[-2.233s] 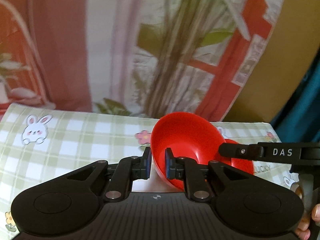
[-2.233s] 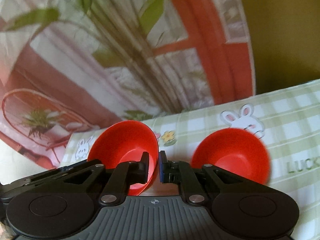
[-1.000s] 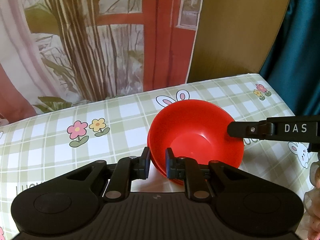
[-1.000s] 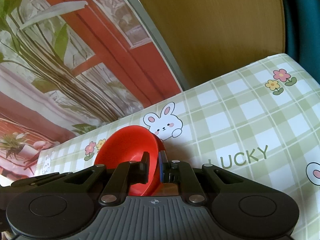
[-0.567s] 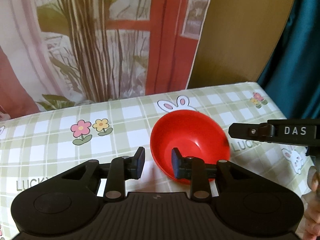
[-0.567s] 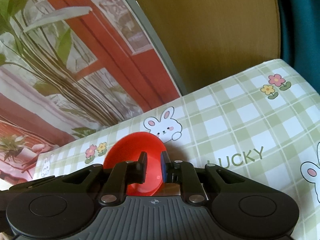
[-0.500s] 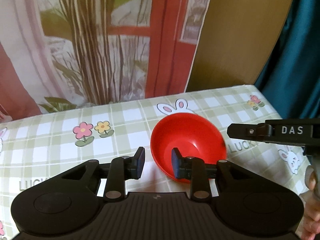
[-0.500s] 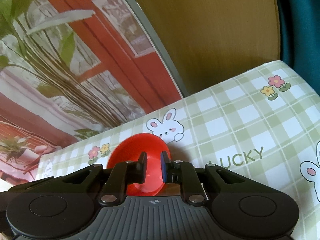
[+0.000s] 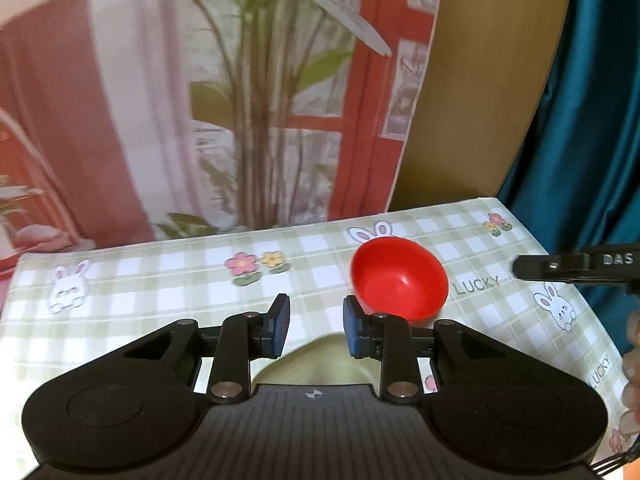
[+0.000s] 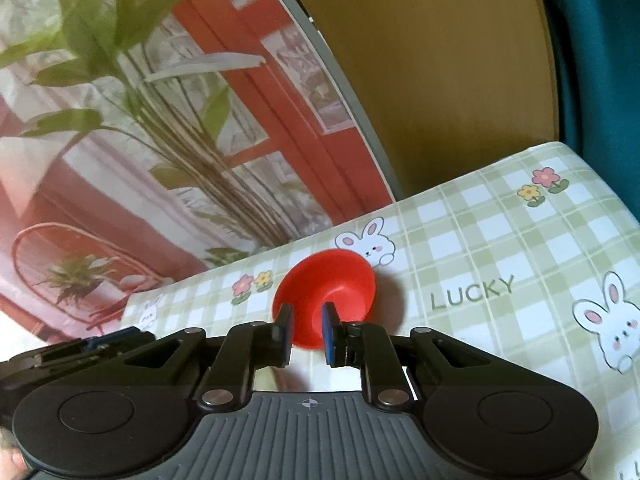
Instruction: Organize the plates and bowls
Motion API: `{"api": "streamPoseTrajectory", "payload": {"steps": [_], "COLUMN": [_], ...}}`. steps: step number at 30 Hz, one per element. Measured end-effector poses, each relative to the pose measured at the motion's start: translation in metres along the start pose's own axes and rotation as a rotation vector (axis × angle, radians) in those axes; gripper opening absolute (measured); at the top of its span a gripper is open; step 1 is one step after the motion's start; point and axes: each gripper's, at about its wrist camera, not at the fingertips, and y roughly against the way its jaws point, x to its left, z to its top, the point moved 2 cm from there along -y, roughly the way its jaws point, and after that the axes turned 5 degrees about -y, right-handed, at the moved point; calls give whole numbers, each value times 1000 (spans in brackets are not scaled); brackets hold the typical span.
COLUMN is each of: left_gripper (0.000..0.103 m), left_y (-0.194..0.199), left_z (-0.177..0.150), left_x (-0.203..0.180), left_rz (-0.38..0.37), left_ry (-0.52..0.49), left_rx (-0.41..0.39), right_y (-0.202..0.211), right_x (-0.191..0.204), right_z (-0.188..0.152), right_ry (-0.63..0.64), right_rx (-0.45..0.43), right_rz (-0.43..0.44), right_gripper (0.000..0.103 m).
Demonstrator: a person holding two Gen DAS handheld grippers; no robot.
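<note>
Jaws on both units stand apart with nothing between the pads. On the left gripper (image 9: 313, 325) the gap is clear, and only the checked cloth shows through it. On the right gripper (image 10: 306, 334) the gap is narrower; the red bowl (image 10: 326, 294) appears through it but lies beyond the tips, and I see no pad touching it.

Location of the task item: in the left wrist view the red bowl (image 9: 399, 278) sits right of centre, just above the right-hand finger, resting upright on the surface (image 9: 160, 288) beside the word LUCKY. In the right wrist view it sits at centre frame, below the printed rabbit. I cannot tell from these views whether it is one bowl or a nested stack; only one rim is distinct.

Step in hand, as I judge it: the bowl is set down and released, and both units stand clear of it. No plate and no other bowl is visible in either view.

Next move, as I judge it:
1. Pan either unit until further crockery comes into view.
2. Open the jaws wider than the rim wall before approach.
3. Keep the right unit's finger (image 9: 576, 267), seen at the right edge, clear of the bowl.
</note>
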Motion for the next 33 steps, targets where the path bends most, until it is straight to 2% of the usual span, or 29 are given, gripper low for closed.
{"api": "streamPoseTrajectory", "payload": {"steps": [5,10,18,22,33], "left_gripper": [30,32,34,34,37], "left_y": [30,41,30,24,16], "left_z": [-19,-46,-89,-100,-117], "left_x": [18,17,-20,-40,-86], "left_rz": [3,-35,-130,-152,-215], "left_ry": [32,65,119,121,57], "left_rx": [-1,16,59,68,108], "right_y": [24,34,37,41,44], "right_x": [-10,-24,-29,-28,-46], "right_z": [-24,-53,-97,-111,-133], "right_ry": [20,82,287,351,376], "right_rx": [19,73,166,173,213], "right_rz": [-7,-55,-134,-145,-170], "right_gripper": [16,16,17,18,18]}}
